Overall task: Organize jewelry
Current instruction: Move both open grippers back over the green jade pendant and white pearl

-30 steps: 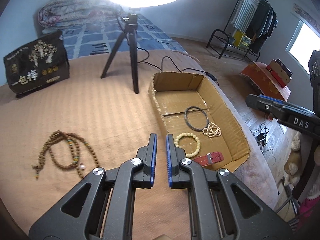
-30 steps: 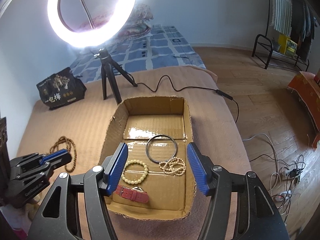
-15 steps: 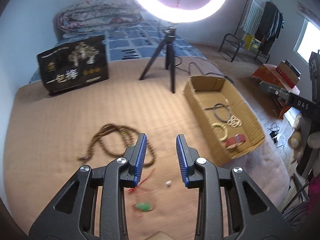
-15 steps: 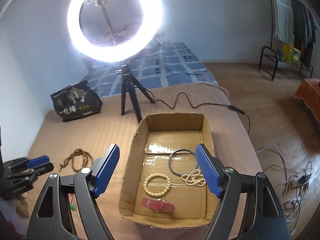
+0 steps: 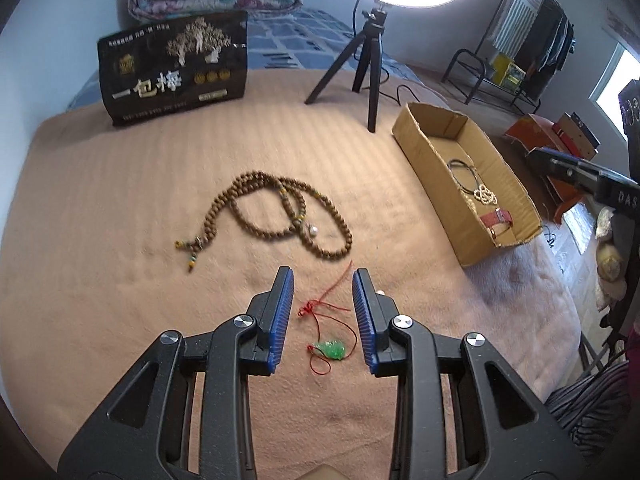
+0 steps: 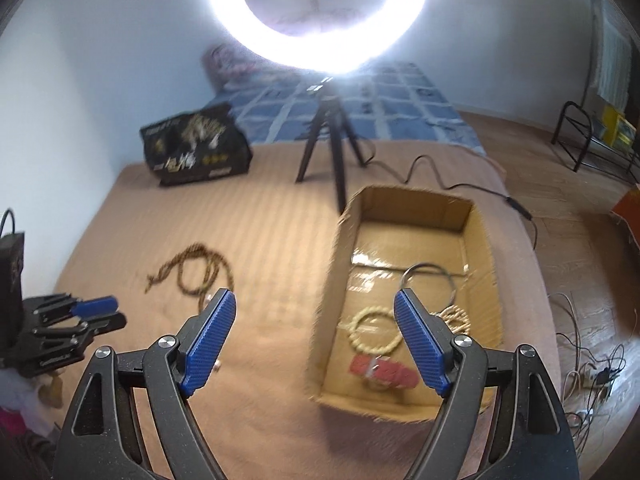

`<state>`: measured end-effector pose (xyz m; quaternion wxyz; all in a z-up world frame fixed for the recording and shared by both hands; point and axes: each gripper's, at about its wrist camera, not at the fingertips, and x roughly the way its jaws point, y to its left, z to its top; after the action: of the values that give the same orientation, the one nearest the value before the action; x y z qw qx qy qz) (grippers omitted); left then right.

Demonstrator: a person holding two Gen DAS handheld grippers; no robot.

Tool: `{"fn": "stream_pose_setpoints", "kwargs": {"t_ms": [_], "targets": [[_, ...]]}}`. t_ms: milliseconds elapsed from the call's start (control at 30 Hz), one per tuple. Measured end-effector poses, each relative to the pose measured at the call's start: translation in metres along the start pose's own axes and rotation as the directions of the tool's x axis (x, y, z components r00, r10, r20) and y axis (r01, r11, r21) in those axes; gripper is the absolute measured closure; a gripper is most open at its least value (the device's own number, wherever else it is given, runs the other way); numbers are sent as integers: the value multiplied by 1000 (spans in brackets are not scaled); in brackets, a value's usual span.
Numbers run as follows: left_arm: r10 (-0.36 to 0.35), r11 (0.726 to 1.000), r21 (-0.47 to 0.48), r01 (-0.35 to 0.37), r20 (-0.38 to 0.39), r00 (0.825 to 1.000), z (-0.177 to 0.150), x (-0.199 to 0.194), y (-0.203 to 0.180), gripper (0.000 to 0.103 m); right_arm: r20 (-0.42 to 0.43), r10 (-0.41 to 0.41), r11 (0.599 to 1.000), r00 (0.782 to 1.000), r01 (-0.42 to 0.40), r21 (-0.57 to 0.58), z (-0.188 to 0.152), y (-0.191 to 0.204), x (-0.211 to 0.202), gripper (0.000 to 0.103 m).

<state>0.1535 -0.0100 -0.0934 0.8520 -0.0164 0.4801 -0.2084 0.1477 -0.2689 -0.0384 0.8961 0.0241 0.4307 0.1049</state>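
A green pendant [image 5: 330,349] on a red cord [image 5: 330,296] lies on the tan blanket between the fingers of my open left gripper [image 5: 323,284]. A long brown bead necklace [image 5: 280,216] lies just beyond it; it also shows blurred in the right wrist view [image 6: 196,272]. The cardboard box [image 5: 424,160] to the right holds a dark ring [image 5: 464,174], a pearl bracelet [image 5: 485,195] and a red strap [image 5: 497,219]. My right gripper [image 6: 316,312] is open and empty above the box's left wall [image 6: 332,304]; a cream bead bracelet [image 6: 374,330] shows inside.
A black printed bag [image 5: 172,66] stands at the back left. A ring light on a tripod [image 5: 368,64] stands behind the box, its cable [image 6: 440,176] trailing right. The bed edge drops to a wooden floor [image 6: 580,264] on the right.
My left gripper has swung left away from the box, opened wider and come over the green pendant. My right gripper has drifted left from above the box to its left wall.
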Motion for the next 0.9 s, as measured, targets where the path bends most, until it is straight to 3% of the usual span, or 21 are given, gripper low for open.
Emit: {"fn": "stream_pose_setpoints", "kwargs": {"t_ms": [367,633,800,900], "targets": [[-74,996,-48,71,-58,996,-20,15,18,73,-106,99,995,989,-102,-20,-21,36,28,22],[-98,995,21,101,-122,988,-44,25,4,73,-187,155,987,970,-160,-11,-29,50,55,23],[-88,993,63,99,-155,984,-54,36,-5,73,-238,193,981,952,-193,23,-33,52,73,31],[-69,994,75,83,-168,983,-58,42,-8,73,-270,211,977,939,-209,37,-36,55,83,41]]}}
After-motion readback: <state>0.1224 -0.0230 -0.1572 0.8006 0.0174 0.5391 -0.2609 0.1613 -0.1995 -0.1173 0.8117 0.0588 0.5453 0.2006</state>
